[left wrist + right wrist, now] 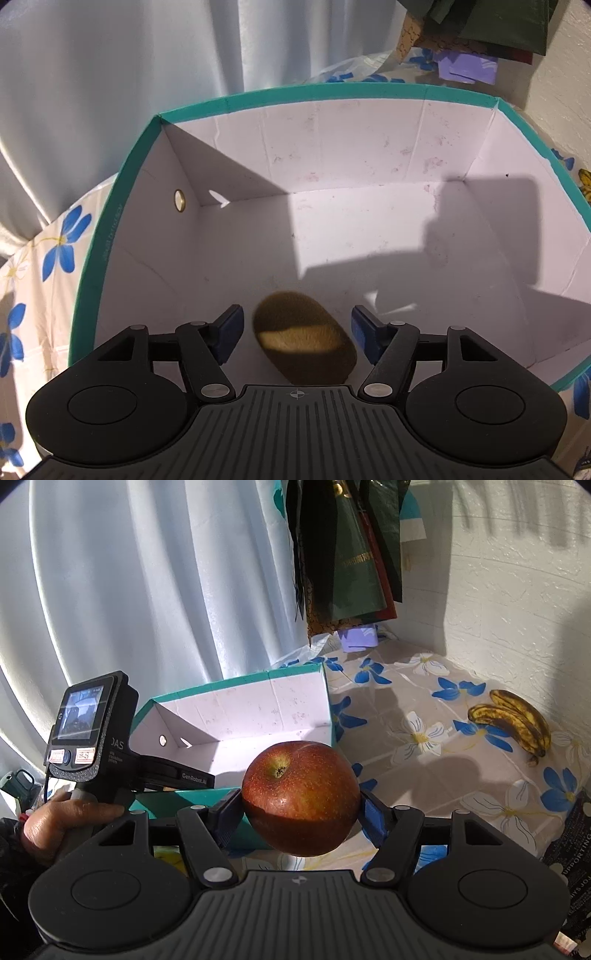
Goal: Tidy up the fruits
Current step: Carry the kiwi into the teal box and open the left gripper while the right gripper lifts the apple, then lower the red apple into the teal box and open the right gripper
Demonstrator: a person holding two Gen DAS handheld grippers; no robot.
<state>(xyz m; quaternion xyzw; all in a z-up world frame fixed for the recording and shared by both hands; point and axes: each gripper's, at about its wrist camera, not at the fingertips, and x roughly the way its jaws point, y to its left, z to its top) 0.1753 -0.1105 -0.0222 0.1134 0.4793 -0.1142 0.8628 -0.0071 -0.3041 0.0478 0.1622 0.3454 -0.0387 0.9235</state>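
Inside, the teal-rimmed box [122, 206] w/ white lining held one kiwi [304, 338], lying on the floor near the front wall. Left tongs [297, 330] hung over it, spread apart, pads clear of the fruit on both sides. Right tongs [301, 812] were clamped on a red apple [301, 797], held up beside the box, above the counter [424, 701]. Two spotted bananas [513, 723] lay on the floral cloth, well apart from the box.

We count one fuzzy brown oval kiwi [304, 338], one round red apple [300, 797], two spotted yellow bananas [511, 725], one teal-rimmed white cardboard box [332, 147], and two black hand-held grippers [297, 334] [299, 812].
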